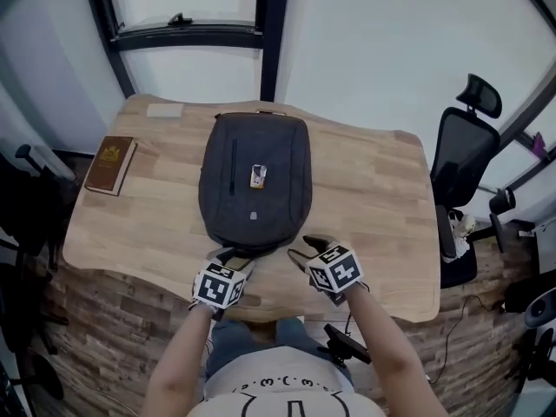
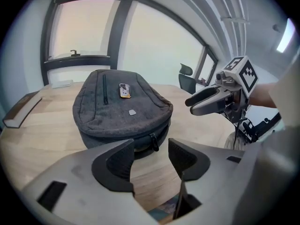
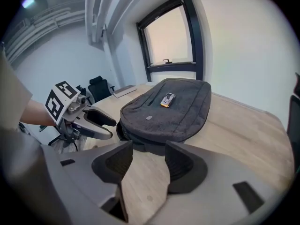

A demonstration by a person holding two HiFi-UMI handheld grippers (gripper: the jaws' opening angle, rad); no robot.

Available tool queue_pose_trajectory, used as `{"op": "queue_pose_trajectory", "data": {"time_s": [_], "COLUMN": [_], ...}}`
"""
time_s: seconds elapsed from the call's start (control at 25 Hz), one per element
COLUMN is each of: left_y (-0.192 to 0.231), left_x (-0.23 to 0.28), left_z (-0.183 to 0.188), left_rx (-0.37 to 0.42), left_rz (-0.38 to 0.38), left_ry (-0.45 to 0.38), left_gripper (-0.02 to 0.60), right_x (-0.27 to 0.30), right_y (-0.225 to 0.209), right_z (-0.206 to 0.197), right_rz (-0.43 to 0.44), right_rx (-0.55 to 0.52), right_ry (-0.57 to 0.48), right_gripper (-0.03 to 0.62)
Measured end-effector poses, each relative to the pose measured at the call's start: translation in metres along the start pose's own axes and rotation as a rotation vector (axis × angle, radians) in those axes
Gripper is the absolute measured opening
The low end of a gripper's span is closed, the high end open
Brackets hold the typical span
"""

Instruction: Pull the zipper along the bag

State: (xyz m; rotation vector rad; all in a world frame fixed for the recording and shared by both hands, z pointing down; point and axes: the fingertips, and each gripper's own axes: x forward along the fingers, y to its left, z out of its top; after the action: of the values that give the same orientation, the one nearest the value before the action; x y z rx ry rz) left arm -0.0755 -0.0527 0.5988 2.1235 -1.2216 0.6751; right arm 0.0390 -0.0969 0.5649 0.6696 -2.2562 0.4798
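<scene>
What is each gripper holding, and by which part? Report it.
Nothing is held. The left gripper and right gripper both stand open near the backpack, with only table between their jaws.

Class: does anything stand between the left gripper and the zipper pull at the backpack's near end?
Nothing visible does. The left gripper, jaws open, faces the zipper pull on the backpack with only bare table between. The right gripper sits off to one side, clear of that path.
</scene>
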Motion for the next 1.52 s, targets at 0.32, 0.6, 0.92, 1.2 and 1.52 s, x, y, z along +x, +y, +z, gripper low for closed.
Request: {"op": "queue_pose_trajectory", "data": {"time_s": [0.32, 0.6, 0.92, 1.2, 1.52], "left_y": [-0.002, 0.004, 0.002, 0.006, 0.007], "left_x": [0.021, 0.043, 0.045, 0.029, 0.037], "left_z": [-0.003, -0.003, -0.004, -0.002, -0.008], "left_rx": [-0.114, -0.154, -0.219, -0.275, -0.233], "left_rz": [0.216, 0.367, 0.274, 0.267, 0.235], "left_ry": [-0.033, -0.019, -0.029, -0.034, 0.012], "left_gripper": [0.209, 0.189, 0.091, 0.020, 0.020], "right_x": [0.003, 0.001, 0.004, 0.022, 0.062], "right_y": [-0.010, -0.028, -0.035, -0.013, 0.028], "right_z": [0.005, -0.003, 0.002, 0.008, 0.015], "right_rz": [0.084, 0.129, 0.152, 0.203, 0.254], "right_rx": [-0.147, -0.190, -0.292, -0.429, -0.632], "right_ry": [0.003, 0.011, 0.024, 0.055, 0.137], "right_gripper": [0.237, 0.232, 0.229, 0.233, 0.270]}}
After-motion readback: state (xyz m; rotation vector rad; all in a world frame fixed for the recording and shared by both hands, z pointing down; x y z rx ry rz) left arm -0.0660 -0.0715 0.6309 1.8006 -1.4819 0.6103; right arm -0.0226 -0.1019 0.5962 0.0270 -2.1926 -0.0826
